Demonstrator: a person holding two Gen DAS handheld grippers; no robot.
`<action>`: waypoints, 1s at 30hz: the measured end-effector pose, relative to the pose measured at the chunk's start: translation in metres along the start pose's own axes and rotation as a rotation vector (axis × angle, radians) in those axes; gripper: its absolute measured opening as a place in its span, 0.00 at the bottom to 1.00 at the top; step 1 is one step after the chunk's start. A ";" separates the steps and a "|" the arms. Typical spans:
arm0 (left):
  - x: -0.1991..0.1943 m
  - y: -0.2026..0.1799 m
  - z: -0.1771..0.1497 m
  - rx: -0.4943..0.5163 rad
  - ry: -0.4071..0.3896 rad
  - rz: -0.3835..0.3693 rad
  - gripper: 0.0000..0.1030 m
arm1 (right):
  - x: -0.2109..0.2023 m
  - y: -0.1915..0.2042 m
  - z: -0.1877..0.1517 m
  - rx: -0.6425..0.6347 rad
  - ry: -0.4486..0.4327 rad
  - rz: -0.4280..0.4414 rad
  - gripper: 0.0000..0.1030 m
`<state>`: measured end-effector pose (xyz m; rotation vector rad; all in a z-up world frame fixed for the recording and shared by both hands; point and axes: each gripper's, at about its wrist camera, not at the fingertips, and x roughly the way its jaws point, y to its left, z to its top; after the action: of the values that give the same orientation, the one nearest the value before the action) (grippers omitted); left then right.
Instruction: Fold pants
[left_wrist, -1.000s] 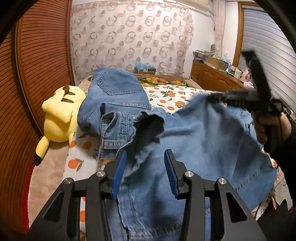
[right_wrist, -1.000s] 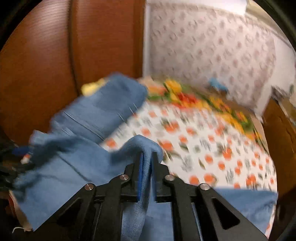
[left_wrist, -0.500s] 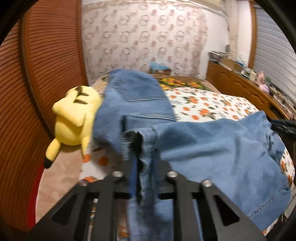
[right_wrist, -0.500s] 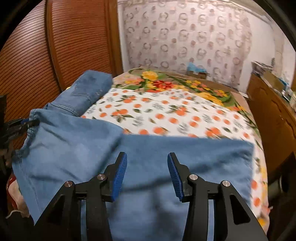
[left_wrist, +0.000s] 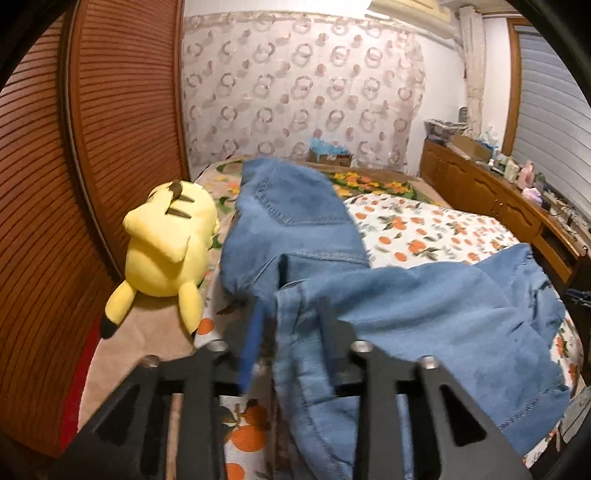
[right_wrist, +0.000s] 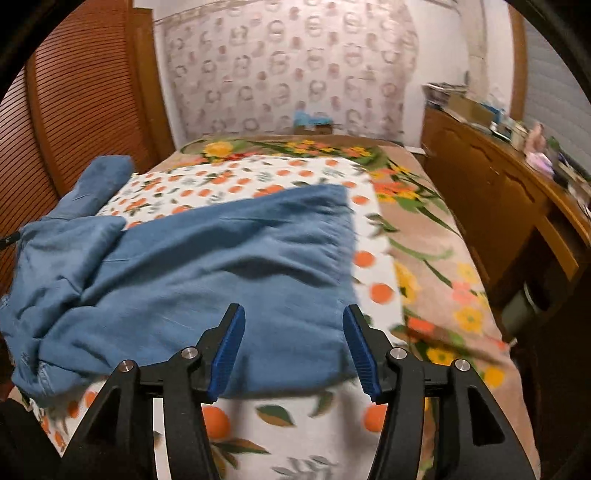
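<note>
Jeans (right_wrist: 207, 266) spread across the near part of a bed (right_wrist: 436, 236), on an orange-print sheet (right_wrist: 280, 424), in a loose folded slab with 1 edge running toward the right side. Rumpled waist end bunched at the left in the right wrist view. Second denim piece (left_wrist: 291, 210) heaped farther back, just beside a yellow plush toy (left_wrist: 166, 251) lying near the bed's left edge.

Left gripper (left_wrist: 291, 332) blurred, jaws parted and just been opening, with the denim edge between them; cannot tell whether either pad still touches cloth. Right gripper (right_wrist: 293, 347) wide apart, jaws just been opening, hovering over the near right corner of the fabric, nothing pinched.

Cardboard box (left_wrist: 330, 158) beyond the bed's far end, blue material showing in it. Wooden cabinet (left_wrist: 491, 199) along the right wall, its top crowded with small items too blurred to name. Slatted wooden doors (left_wrist: 110, 122) at left.
</note>
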<state>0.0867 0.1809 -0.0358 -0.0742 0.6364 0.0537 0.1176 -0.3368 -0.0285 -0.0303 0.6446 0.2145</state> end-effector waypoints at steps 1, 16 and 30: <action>-0.005 -0.003 0.001 0.002 -0.013 -0.013 0.45 | 0.002 -0.004 -0.002 0.013 0.004 -0.005 0.56; -0.025 -0.074 -0.006 0.092 -0.034 -0.179 0.73 | 0.009 -0.006 -0.009 0.068 0.058 -0.023 0.56; -0.025 -0.098 -0.014 0.122 -0.010 -0.200 0.73 | 0.005 -0.006 -0.011 0.021 0.043 0.010 0.18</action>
<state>0.0649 0.0814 -0.0271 -0.0193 0.6180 -0.1781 0.1167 -0.3424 -0.0406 -0.0121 0.6900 0.2169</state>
